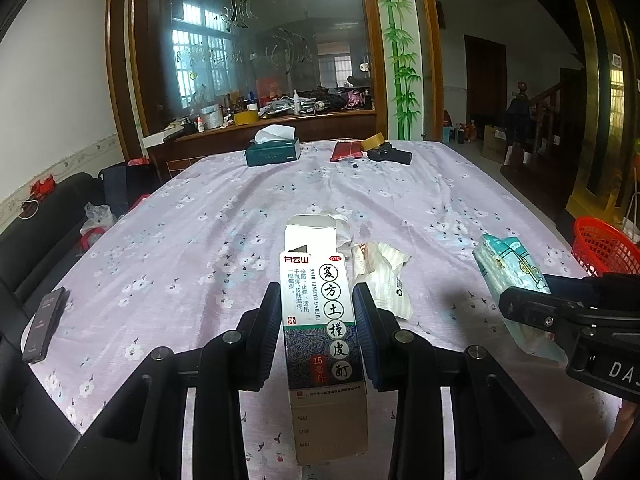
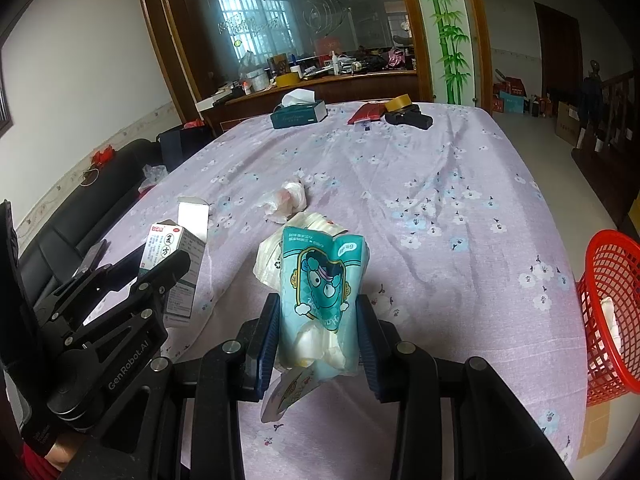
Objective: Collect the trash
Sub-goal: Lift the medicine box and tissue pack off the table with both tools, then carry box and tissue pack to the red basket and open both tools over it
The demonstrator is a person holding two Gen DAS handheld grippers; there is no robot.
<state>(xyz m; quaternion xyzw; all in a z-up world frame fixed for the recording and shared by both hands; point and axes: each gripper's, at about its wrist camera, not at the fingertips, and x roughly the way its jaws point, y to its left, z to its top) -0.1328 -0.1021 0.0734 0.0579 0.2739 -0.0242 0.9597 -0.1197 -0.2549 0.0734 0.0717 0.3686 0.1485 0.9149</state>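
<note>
My left gripper [image 1: 317, 304] is shut on a white and dark medicine box [image 1: 320, 336] with Chinese print, its top flap open, held above the table. The box also shows in the right wrist view [image 2: 176, 264]. My right gripper [image 2: 318, 316] is shut on a teal tissue packet [image 2: 320, 280] with a cartoon figure; the packet also shows in the left wrist view [image 1: 512, 276]. A crumpled white wrapper [image 1: 384, 276] lies on the lilac flowered tablecloth [image 1: 200, 240] between the two grippers. A crumpled plastic scrap [image 2: 286, 200] lies farther back. A red mesh basket [image 2: 612, 312] stands off the table's right edge.
A green tissue box [image 1: 274, 152], a red pouch [image 1: 346, 151], a tape roll [image 1: 374, 142] and a black device [image 1: 390, 155] lie at the table's far end. A dark phone [image 1: 44, 324] lies at the left edge. A black sofa [image 2: 80, 224] runs along the left.
</note>
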